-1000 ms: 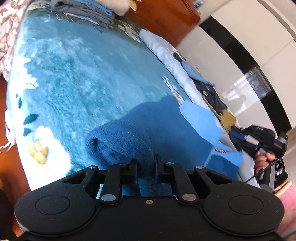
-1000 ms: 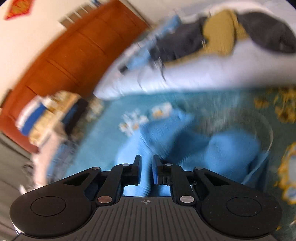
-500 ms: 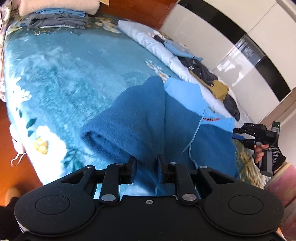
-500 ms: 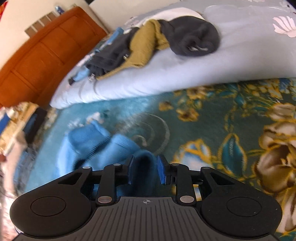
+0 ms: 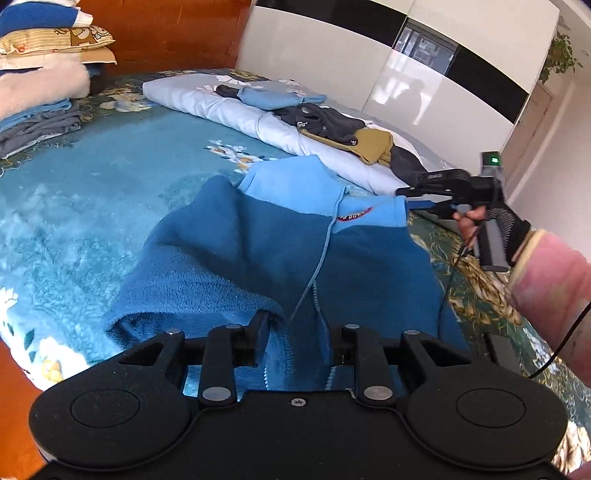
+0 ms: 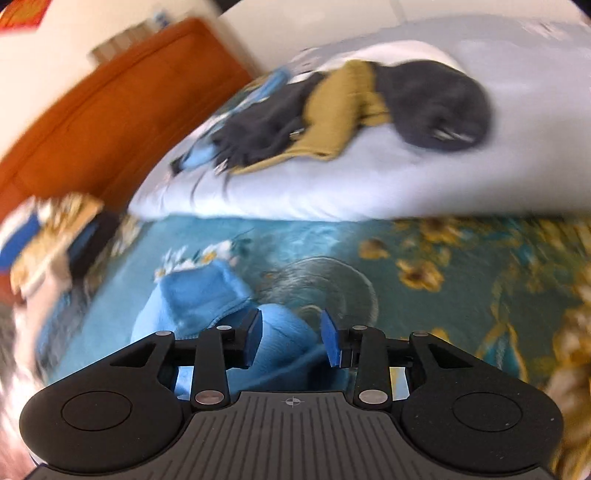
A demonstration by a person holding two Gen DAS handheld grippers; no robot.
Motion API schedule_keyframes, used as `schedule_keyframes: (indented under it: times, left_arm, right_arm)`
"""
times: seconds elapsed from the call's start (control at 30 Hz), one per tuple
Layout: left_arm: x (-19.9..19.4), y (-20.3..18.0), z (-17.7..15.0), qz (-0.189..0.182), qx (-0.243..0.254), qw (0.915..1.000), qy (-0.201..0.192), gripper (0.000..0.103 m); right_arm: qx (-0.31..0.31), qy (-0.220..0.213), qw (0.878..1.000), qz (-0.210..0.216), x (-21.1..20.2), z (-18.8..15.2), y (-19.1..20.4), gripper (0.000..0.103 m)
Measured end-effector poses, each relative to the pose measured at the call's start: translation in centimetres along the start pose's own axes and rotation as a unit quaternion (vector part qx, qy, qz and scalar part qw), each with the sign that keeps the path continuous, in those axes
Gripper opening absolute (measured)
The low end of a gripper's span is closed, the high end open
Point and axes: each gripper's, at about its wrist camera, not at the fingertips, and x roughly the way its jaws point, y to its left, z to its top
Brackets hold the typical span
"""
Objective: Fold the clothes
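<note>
A fleece hoodie [image 5: 258, 240], dark blue with a light blue top part, lies spread on the blue bed blanket [image 5: 92, 192]; a drawstring [image 5: 321, 254] trails down it. My left gripper [image 5: 299, 336] hovers over the near hem. Its jaws are opening, with dark fleece lying loose between the fingers. In the left wrist view my right gripper [image 5: 413, 197] sits at the hoodie's light blue right corner. In the right wrist view the right gripper [image 6: 291, 338] is opening too. A bulge of light blue hoodie fleece [image 6: 199, 295] lies between its blue pads [image 6: 255, 336].
A pale blue duvet [image 5: 229, 107] runs along the far side, with dark and mustard clothes [image 5: 373, 146] heaped on it. Folded clothes [image 5: 37, 122] and pillows [image 5: 48, 33] stack at the far left by the wooden headboard [image 5: 173, 33]. A person's pink sleeve [image 5: 546, 273] is at right.
Both pairs of jaws have widened from nearly shut. The left camera has risen and rolled level, and the hoodie now lies flatter. The right gripper has dropped closer to the light blue corner.
</note>
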Motion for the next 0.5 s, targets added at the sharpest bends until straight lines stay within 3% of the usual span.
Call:
schedule_keyframes:
  times: [0.13, 0.3, 0.5]
  left_arm:
    - [-1.5, -0.5, 0.8, 0.004, 0.02, 0.9991, -0.036, 0.028]
    - [-2.5, 0.4, 1.9, 0.006, 0.003, 0.9983, -0.057, 0.028]
    - [1.5, -0.7, 0.7, -0.049, -0.007, 0.9988, 0.002, 0.028]
  right_arm:
    - [-0.027, 0.029, 0.999, -0.002, 2.0, 1.3, 0.8, 0.036]
    - [-0.052, 0.055, 0.997, -0.001, 3.6, 2.1, 1.5, 0.041]
    - [-0.035, 0.095, 0.995, 0.015, 5.2, 1.9, 0.8, 0.039]
